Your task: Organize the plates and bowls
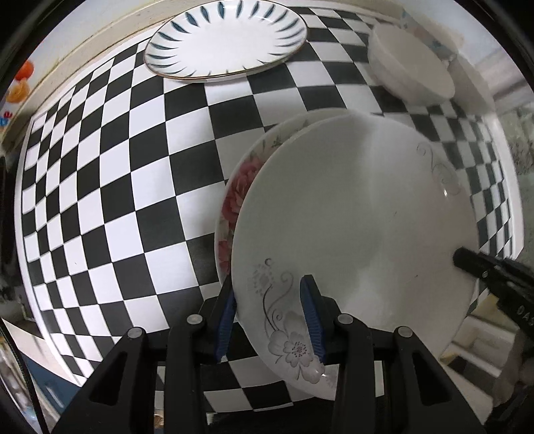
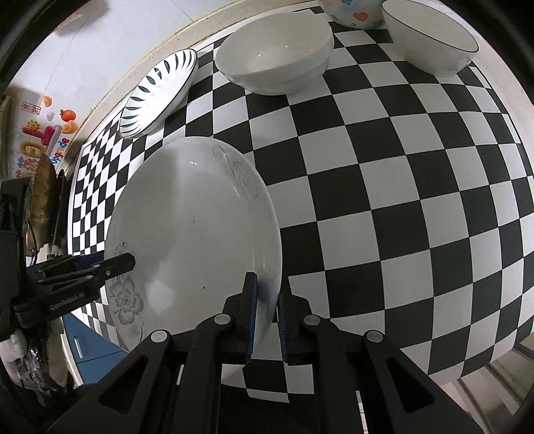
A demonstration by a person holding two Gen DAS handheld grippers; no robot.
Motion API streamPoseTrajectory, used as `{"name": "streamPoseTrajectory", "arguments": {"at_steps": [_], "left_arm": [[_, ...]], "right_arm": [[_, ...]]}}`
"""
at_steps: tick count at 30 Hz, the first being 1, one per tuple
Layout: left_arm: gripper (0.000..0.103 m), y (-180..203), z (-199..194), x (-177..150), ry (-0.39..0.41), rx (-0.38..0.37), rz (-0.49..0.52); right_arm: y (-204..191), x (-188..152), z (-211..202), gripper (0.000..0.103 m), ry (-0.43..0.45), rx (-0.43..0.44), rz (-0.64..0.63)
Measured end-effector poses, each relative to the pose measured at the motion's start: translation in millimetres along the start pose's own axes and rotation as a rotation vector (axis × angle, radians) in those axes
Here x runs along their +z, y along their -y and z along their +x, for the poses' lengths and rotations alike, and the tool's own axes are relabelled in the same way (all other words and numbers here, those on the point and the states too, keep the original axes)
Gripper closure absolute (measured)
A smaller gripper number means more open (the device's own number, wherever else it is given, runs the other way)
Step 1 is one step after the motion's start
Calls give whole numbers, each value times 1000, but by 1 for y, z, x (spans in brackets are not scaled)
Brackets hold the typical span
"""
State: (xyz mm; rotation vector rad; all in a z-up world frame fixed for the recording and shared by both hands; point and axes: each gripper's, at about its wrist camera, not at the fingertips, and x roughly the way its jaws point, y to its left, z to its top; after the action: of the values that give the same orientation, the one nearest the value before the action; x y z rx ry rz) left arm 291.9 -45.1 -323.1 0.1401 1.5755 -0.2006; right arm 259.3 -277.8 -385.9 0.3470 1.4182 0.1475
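A white plate with grey flowers (image 1: 360, 233) is held over a red-rose plate (image 1: 237, 197) that lies on the checkered table. My left gripper (image 1: 267, 317) is shut on the white plate's near rim. My right gripper (image 2: 265, 310) is shut on the same plate (image 2: 193, 240) at its opposite rim. Each gripper shows in the other's view, the right gripper at the right edge (image 1: 467, 262) and the left gripper at the left edge (image 2: 123, 262). A blue-leaf plate (image 1: 227, 40) lies at the back; it also shows in the right wrist view (image 2: 160, 90).
A white bowl (image 2: 273, 60) stands at the back, also in the left wrist view (image 1: 410, 70). A dark-rimmed white bowl (image 2: 434, 36) and a bowl with a heart pattern (image 2: 350, 13) stand at the far right. The checkered table (image 2: 383, 200) ends at a wall behind.
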Motion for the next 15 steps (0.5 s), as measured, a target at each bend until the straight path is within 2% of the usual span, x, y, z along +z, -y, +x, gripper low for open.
{"name": "streamPoseTrajectory", "arguments": {"at_steps": [5, 9, 15], "left_arm": [[68, 14, 5, 3, -29, 56, 53], [68, 30, 8, 4, -33, 137, 111], [68, 31, 6, 6, -41, 124, 97]], "right_arm": [[-2, 1, -2, 91, 0, -16, -21], [-3, 3, -1, 92, -12, -10, -27], [-5, 3, 5, 92, -34, -1, -39]]}}
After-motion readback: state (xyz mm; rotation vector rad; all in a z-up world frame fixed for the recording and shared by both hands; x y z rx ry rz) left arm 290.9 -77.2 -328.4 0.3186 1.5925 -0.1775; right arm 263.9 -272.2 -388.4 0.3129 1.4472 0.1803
